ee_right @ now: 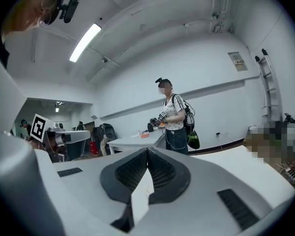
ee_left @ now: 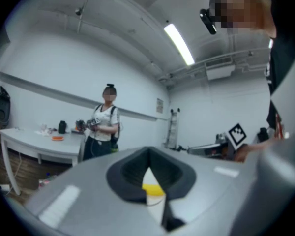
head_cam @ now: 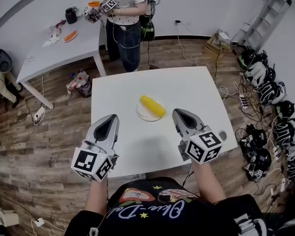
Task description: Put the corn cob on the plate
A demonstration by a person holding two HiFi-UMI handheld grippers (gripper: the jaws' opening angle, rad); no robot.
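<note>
Over the near part of the white table (head_cam: 196, 85): left gripper (head_cam: 111, 118) and right gripper (head_cam: 179, 113), jaws of both closed, nothing between them. Table centre: corn (head_cam: 152, 105) lies on the plate (head_cam: 142, 114). Wood floor (head_cam: 49, 146) all round. Far left: second table (head_cam: 59, 50), with a person (head_cam: 123, 18) standing beside it. Right wall: row of gear (head_cam: 270, 90), ladder (head_cam: 265, 14).

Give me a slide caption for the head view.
Corn cob lies on the plate; left gripper and right gripper, both shut and empty, hang above the white table.
</note>
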